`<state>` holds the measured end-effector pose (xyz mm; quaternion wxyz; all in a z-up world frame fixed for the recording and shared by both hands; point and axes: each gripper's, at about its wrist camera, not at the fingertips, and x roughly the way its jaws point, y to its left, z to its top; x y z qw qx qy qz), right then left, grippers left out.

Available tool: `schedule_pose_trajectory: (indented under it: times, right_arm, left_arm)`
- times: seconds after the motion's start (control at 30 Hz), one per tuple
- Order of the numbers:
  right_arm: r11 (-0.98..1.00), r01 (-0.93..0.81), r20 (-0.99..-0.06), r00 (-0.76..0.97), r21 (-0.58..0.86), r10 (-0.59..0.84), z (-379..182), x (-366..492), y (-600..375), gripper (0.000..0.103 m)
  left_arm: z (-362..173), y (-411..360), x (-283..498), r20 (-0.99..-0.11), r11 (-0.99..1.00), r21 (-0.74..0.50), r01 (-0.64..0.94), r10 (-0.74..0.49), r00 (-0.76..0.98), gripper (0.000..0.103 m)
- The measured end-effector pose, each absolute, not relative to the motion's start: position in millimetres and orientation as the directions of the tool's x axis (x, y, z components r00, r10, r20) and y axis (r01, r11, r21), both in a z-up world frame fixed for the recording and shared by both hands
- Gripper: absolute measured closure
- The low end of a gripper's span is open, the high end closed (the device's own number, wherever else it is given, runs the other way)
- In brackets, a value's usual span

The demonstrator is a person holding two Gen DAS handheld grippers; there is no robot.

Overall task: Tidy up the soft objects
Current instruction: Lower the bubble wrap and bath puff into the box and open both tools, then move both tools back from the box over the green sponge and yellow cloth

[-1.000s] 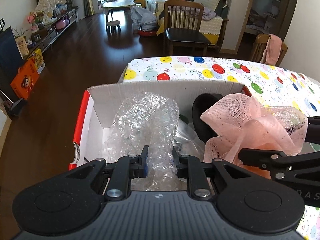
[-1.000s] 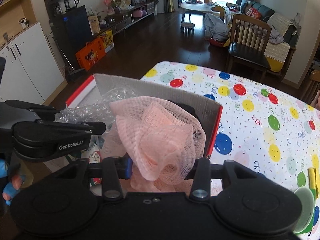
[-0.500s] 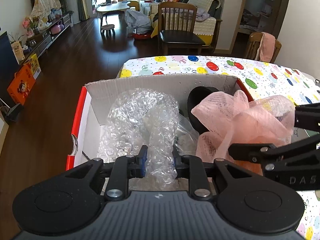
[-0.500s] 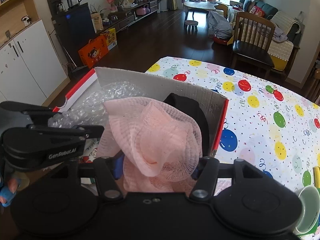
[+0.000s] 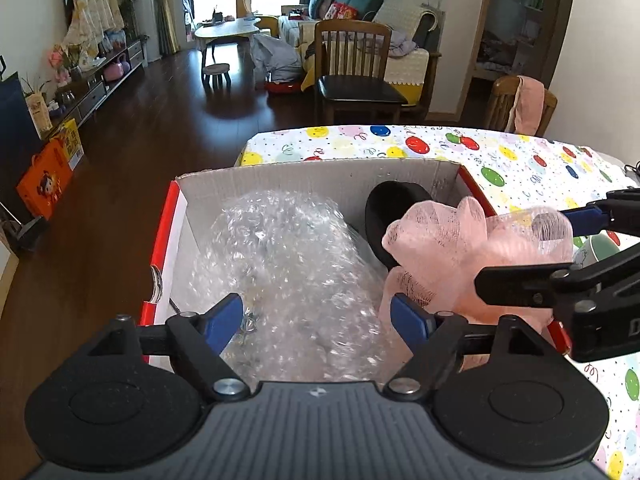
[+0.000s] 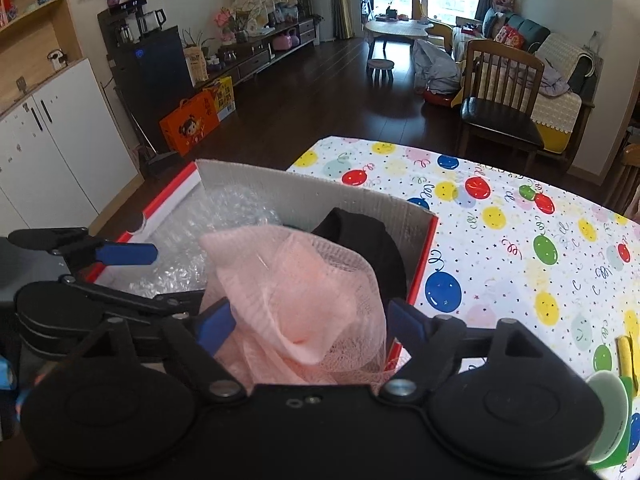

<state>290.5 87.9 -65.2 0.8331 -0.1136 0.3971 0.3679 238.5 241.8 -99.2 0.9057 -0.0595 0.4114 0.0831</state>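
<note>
2 soft bundles sit side by side in the cardboard box [image 5: 320, 176] at the table's edge: the bubble wrap [image 5: 288, 272] fills the left part and the pink mesh cloth [image 6: 296, 300] is piled in the right part, leaning against a black object [image 5: 384, 216] at the back wall. The box with its red rim is the biggest thing here, and both bundles look set down in it, so I judge this to be the release step of a drop-off.

The left gripper [image 5: 318, 316] has just been opening its jaws; they stand wide, with the bubble wrap between the blue pads but no longer pinched. The right gripper [image 6: 310, 320] has just been opening as well, and its pads stand clear on either side of the pink cloth, holding nothing.

Next, I think, both grippers need to lift straight back out without snagging the mesh or dragging the wrap, then go for whatever soft thing is left.

The table [image 6: 520, 240] wears a white cloth printed with coloured balloons; a green cup [image 6: 608, 412] sits at its near right edge. Beyond lie a dark wood floor [image 5: 152, 152], a wooden chair [image 5: 356, 72] and a sofa by the window.
</note>
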Motion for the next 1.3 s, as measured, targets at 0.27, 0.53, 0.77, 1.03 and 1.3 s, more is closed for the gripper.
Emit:
schedule_pose_trajectory:
  times: [0.27,0.53,0.77,1.03,1.3]
  right_arm:
    - [0.687,-0.715,-0.713,0.414,0.130,0.566,-42.1,277.2,68.7,0.010]
    - [0.667,-0.728,-0.670,0.416,0.159,0.615,-14.0,256.0,40.6,0.004]
    - [0.661,-0.725,-0.626,0.427,0.194,0.652,6.4,240.5,9.3,0.000]
    - [0.686,-0.699,-0.571,0.485,0.203,0.662,21.6,223.7,-39.9,0.000]
    - [0.721,-0.662,-0.533,0.541,0.207,0.650,18.3,217.7,-104.0,0.000]
  left_arm:
    - [-84.3,239.3,226.0,-0.746,0.978,-0.057,-0.198,0.090,0.659,0.022]
    - [-55.6,228.0,202.8,-0.708,0.985,-0.053,-0.167,0.080,0.701,0.022]
    - [-30.0,212.6,187.4,-0.681,0.988,-0.066,-0.143,0.060,0.729,0.018]
    - [-5.0,182.3,174.3,-0.645,0.992,-0.090,-0.091,0.012,0.764,0.016]
    - [0.9,138.7,181.3,-0.622,0.988,-0.150,-0.033,-0.068,0.780,0.007]
